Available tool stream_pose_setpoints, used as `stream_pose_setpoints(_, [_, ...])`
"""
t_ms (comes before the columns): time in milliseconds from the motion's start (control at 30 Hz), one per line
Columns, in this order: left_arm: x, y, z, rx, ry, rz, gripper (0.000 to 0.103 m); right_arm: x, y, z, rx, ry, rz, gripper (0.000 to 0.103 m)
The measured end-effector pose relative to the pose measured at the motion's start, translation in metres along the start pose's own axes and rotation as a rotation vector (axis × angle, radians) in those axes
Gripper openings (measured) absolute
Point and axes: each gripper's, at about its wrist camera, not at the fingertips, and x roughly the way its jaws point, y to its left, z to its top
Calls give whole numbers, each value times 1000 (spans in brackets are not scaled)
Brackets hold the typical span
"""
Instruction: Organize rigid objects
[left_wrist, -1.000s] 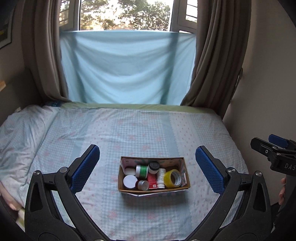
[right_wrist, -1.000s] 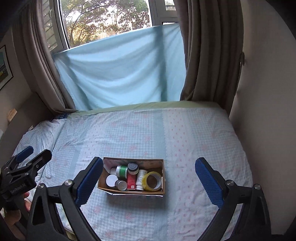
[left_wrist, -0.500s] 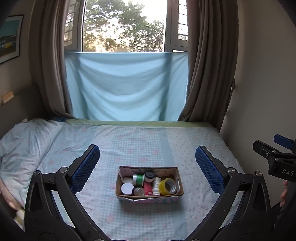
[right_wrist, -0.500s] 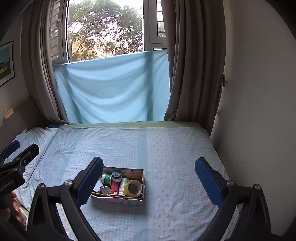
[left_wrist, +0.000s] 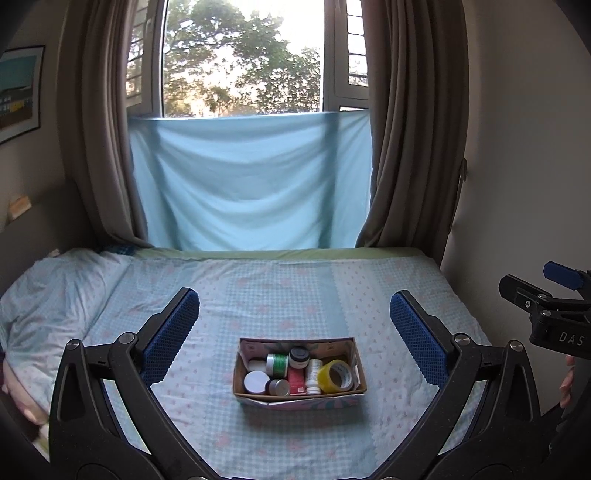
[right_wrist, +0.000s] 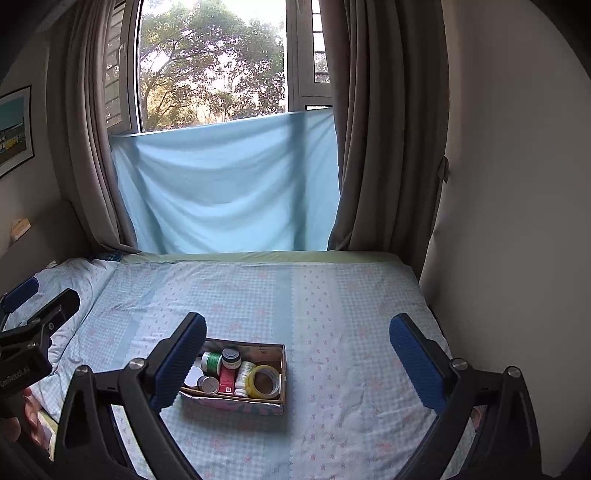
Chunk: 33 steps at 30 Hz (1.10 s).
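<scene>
The box (left_wrist: 299, 369) of small containers sits on the bed (left_wrist: 258, 295) near its front edge, straight ahead of the left gripper (left_wrist: 295, 325); the right gripper (right_wrist: 297, 350) is further right; both fingers wide, empty.

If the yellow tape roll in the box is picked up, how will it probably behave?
The yellow tape roll looks like a stiff ring, so it probably keeps its shape. Its hollow core suggests it is light. It leans on edge against the cardboard box wall, so, once free, it may roll.
</scene>
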Motion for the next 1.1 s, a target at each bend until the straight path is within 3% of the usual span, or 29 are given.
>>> stream_pose_setpoints(700, [9, -8, 0, 14, 7, -5, 103, 9, -9, 3, 22, -1, -6, 99])
stream_pose_setpoints(1100, [14, -10, 1, 28, -4, 28, 103, 12, -12, 5, 30, -4, -9, 99])
